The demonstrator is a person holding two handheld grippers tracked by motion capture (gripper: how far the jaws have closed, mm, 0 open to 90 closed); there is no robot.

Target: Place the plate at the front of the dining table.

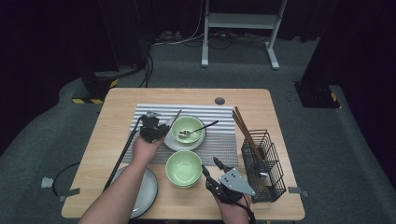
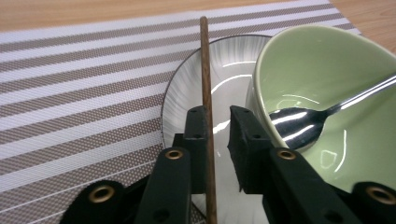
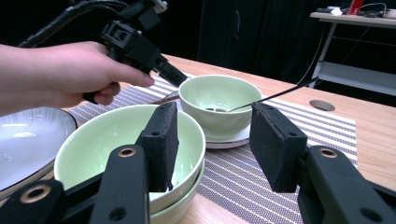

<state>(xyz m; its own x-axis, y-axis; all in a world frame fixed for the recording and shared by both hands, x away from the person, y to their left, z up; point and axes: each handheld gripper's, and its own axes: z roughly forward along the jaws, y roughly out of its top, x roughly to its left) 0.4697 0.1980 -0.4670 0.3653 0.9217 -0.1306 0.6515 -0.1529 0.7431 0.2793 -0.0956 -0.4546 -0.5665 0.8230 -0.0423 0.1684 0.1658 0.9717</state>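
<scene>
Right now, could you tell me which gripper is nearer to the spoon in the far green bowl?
Left. The left gripper, with a chopstick between its jaws, sits beside the bowl holding the spoon. The right gripper is by the nearer stacked bowls.

no legible text or labels

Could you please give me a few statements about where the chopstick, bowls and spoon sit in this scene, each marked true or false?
1. The left tool has a wooden chopstick between its jaws. True.
2. The spoon lies in the wire basket. False: it rests in the far green bowl, which stands on a white plate.
3. The right tool is shut on a bowl. False: its jaws stand apart, holding nothing.
4. The near green bowl sits stacked on another bowl. True.
5. Chopsticks stand in the wire basket. True.
</scene>
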